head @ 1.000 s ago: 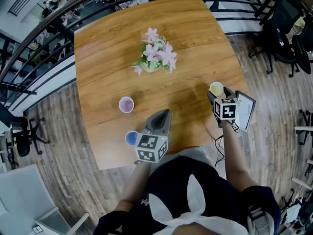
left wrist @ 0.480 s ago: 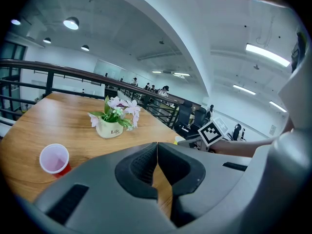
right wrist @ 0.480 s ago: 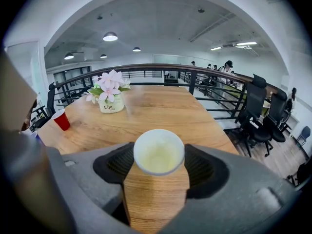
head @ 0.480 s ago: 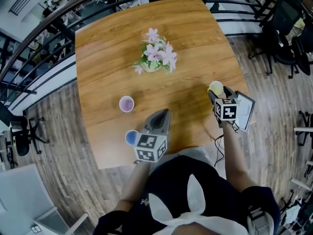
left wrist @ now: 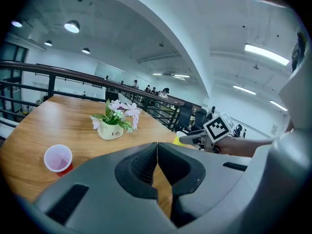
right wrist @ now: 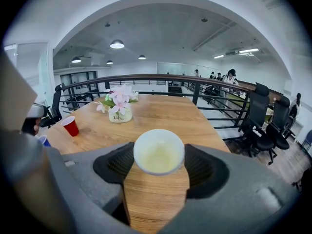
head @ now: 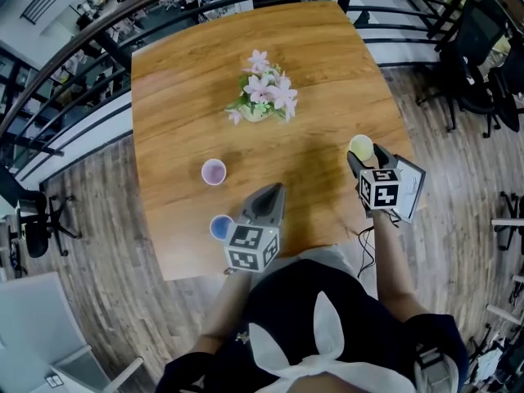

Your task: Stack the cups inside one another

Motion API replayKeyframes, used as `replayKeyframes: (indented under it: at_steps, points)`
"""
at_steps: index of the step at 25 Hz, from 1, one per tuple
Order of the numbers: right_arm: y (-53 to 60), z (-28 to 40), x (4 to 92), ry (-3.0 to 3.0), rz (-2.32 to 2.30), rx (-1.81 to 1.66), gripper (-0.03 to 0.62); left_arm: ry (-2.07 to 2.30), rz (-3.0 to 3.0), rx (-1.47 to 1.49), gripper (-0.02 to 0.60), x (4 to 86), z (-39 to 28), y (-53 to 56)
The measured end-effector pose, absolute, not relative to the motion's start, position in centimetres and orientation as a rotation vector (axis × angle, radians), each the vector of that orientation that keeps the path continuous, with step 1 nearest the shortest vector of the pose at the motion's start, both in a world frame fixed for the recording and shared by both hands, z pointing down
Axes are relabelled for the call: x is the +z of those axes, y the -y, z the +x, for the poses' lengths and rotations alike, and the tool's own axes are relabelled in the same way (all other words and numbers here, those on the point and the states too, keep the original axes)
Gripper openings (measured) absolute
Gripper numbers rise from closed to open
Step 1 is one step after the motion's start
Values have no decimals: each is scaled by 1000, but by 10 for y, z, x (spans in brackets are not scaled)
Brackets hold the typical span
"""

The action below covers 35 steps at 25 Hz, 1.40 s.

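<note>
Right gripper (head: 361, 159) is grasping the yellow cup (right wrist: 159, 151). Its jaws have just been closing, and the pads sit on both sides of the cup wall. Cup is upright, mouth up, mid-right in head view near the table's (head: 327, 64) right edge. Left gripper (left wrist: 157, 165) is clenched with nothing in it, lower centre.

Key relation: both targets lie left of the held cup.
- Red cup (head: 213, 171) is centre-left.
- Blue cup (head: 219, 228) is below it at the near edge, just beside the left gripper.
- Both are upright, mouths up, well apart from yellow.

Left gripper is nearer both, so the right one has to carry across. My guess is toward red, axis kept vertical.

Hard to see:
- Cup base is hidden by the jaws; can't tell if it's off the table.
- Blue cup is cut off at the left edge of the right gripper view and absent from the left gripper view.
</note>
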State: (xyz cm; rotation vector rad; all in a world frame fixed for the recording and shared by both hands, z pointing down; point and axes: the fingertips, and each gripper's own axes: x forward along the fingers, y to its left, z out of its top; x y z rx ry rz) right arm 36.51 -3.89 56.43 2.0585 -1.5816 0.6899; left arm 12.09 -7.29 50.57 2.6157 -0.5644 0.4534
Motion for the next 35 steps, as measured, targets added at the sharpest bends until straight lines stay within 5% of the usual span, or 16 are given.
replayKeyframes:
  at_steps: [35]
  points:
    - [81, 220, 528, 1972, 1724, 501, 319, 918, 2494, 395, 18, 499, 22, 46]
